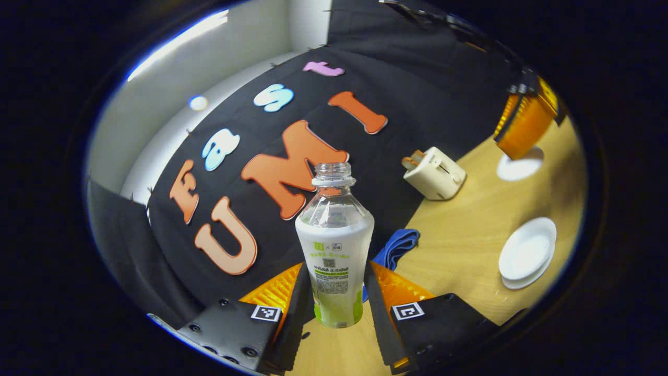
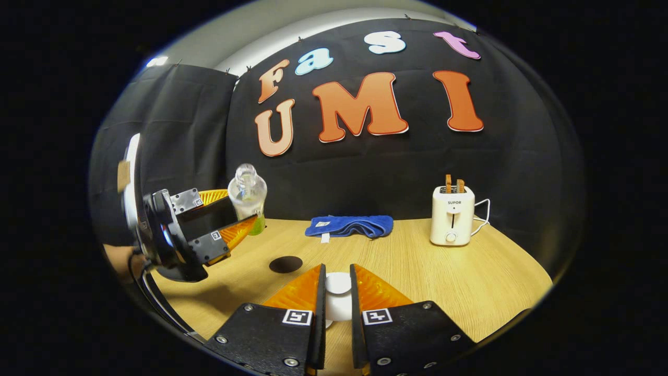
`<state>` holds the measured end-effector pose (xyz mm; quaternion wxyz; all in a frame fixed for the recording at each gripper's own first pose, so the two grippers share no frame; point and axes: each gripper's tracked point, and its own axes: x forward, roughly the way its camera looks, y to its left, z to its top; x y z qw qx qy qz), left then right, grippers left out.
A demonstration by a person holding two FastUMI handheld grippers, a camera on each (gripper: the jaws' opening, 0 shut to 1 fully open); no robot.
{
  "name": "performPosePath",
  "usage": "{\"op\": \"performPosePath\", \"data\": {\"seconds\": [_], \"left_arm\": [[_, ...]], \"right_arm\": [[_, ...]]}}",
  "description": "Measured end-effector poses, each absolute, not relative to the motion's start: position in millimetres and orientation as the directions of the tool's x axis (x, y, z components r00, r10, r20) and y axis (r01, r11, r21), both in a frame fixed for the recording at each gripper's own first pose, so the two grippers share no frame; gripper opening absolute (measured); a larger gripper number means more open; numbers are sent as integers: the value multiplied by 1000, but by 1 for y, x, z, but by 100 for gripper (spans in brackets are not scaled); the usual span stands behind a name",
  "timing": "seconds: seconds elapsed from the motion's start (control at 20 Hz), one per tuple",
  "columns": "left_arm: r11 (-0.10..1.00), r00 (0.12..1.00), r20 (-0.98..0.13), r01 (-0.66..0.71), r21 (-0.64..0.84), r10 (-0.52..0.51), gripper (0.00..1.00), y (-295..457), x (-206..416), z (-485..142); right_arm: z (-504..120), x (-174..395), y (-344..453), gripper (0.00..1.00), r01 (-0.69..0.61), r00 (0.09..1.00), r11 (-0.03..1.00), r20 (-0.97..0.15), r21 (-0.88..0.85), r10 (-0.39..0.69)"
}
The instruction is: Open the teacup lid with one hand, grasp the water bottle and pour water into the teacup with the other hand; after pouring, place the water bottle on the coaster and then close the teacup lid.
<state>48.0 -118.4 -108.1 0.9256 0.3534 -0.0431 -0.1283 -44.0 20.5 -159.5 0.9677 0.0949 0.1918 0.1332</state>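
1 capless water bottle [image 1: 334, 245], clear top, clamped in left tool [image 1: 338, 313].

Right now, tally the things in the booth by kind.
bottle: 1
teacup: 1
coaster: 1
cloth: 1
toaster: 1
plate stack: 1
Total: 6

— That water bottle [image 1: 334, 250]: cap off, clear shoulders, white-and-green label, tilted slightly, pinched between two fingers, base lifted off the table.

— And the teacup lid [image 2: 338, 284]?

— White, round, clamped between the other pair of fingers at six o'clock in the right gripper view. The dark round coaster [image 2: 285, 264] lies flat at about ten o'clock from it.
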Motion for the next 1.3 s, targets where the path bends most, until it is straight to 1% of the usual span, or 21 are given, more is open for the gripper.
{"op": "performPosePath", "data": {"seconds": [0.15, 0.2, 0.25, 0.35, 0.4, 0.45, 0.5, 0.8, 0.95, 1.0, 1.05, 1.1, 1.15, 1.2, 1.3], "left_arm": [[871, 976, -18, 201, 449, -217, 63, -101, 74, -108], [902, 977, -44, 211, 375, -210, 63, -98, 86, -112], [930, 977, -71, 214, 298, -202, 59, -91, 93, -116], [965, 976, -116, 204, 168, -186, 59, -79, 106, -129], [974, 975, -133, 196, 117, -180, 63, -73, 112, -133], [980, 973, -149, 186, 73, -174, 63, -67, 114, -139], [982, 970, -168, 183, 40, -174, 60, -63, 116, -145], [984, 941, -290, 166, -57, -175, 65, -59, 131, -200], [984, 923, -342, 160, -74, -176, 60, -58, 132, -221], [984, 919, -353, 159, -79, -177, 65, -59, 133, -226], [983, 914, -363, 161, -84, -181, 65, -59, 133, -229], [983, 910, -371, 164, -87, -185, 63, -60, 133, -231], [981, 902, -385, 173, -88, -194, 65, -62, 132, -237], [979, 892, -403, 187, -87, -206, 64, -64, 130, -241], [977, 890, -402, 195, -89, -214, 64, -66, 131, -241]], "right_arm": [[-160, -42, 25, 21, -223, 889, 945, -348, 238, 297], [-162, -42, 25, 21, -220, 887, 945, -354, 240, 297], [-164, -43, 26, 21, -218, 886, 946, -357, 239, 295], [-166, -44, 28, 21, -220, 884, 947, -363, 232, 295], [-167, -43, 29, 21, -221, 884, 947, -363, 231, 295], [-168, -43, 31, 21, -223, 883, 947, -364, 233, 297], [-168, -42, 31, 21, -221, 883, 947, -364, 233, 296], [-174, -41, 44, 21, -240, 873, 944, -376, 225, 312], [-180, -40, 51, 21, -253, 864, 942, -387, 220, 322], [-181, -41, 52, 21, -260, 860, 942, -392, 214, 326], [-183, -40, 53, 21, -262, 859, 942, -394, 210, 327], [-183, -40, 55, 21, -266, 857, 941, -396, 210, 331], [-184, -41, 57, 21, -269, 854, 940, -398, 211, 334], [-186, -41, 58, 21, -272, 851, 939, -403, 212, 337], [-191, -43, 60, 21, -278, 843, 939, -416, 203, 340]]}}
